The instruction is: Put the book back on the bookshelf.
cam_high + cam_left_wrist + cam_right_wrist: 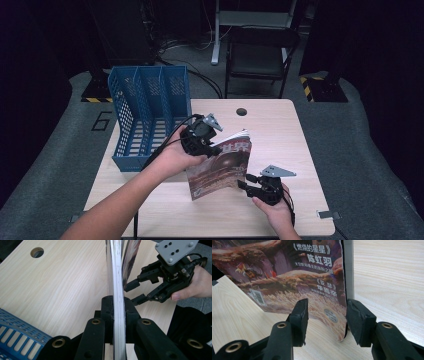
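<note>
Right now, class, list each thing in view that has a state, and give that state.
Magazine: upright on the table, closed, clamped at one edge.
Left gripper: shut on the magazine.
Right gripper: open, jaws either side of the magazine's edge.
Blue rack: upright, empty.

Left gripper [214, 148] clamped, right gripper [246, 181] seemingly agape.

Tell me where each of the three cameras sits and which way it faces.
High view: above the person's side, looking forward and down on the table; both forearms show, with the blue file rack at left.
Left gripper view: rides the left hand-held gripper, looking along its jaws, shut on the magazine edge; the right hand shows beyond.
Right gripper view: rides the right hand-held gripper, facing the magazine cover, with open jaws either side of its corner.
All three share the magazine and table.
</note>
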The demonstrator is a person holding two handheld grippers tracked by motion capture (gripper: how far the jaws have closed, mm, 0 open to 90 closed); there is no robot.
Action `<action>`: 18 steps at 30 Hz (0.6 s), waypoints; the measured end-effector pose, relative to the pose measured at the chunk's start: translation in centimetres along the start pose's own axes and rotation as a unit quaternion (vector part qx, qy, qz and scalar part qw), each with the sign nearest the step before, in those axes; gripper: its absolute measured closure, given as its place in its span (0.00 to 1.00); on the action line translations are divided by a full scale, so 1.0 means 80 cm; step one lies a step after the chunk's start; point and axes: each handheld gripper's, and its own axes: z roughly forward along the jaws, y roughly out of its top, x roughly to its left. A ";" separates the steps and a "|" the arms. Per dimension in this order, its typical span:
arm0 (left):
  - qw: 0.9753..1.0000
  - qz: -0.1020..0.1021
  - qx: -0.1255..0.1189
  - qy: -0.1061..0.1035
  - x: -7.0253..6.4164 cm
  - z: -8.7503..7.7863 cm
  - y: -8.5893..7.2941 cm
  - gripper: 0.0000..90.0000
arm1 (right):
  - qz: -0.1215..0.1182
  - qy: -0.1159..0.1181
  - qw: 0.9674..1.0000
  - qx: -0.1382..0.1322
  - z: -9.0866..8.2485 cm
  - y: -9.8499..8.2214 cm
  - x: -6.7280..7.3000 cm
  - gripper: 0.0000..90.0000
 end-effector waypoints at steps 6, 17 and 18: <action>1.000 -0.002 -0.001 0.001 0.001 0.001 0.000 0.92 | -0.001 0.001 1.000 0.000 0.000 0.000 0.000 0.58; 1.000 0.001 0.003 -0.002 0.002 0.003 0.000 0.92 | -0.004 -0.003 1.000 0.001 0.000 0.000 0.000 0.58; 1.000 0.001 0.003 -0.002 0.002 0.003 0.000 0.92 | -0.004 -0.003 1.000 0.001 0.000 0.000 0.000 0.58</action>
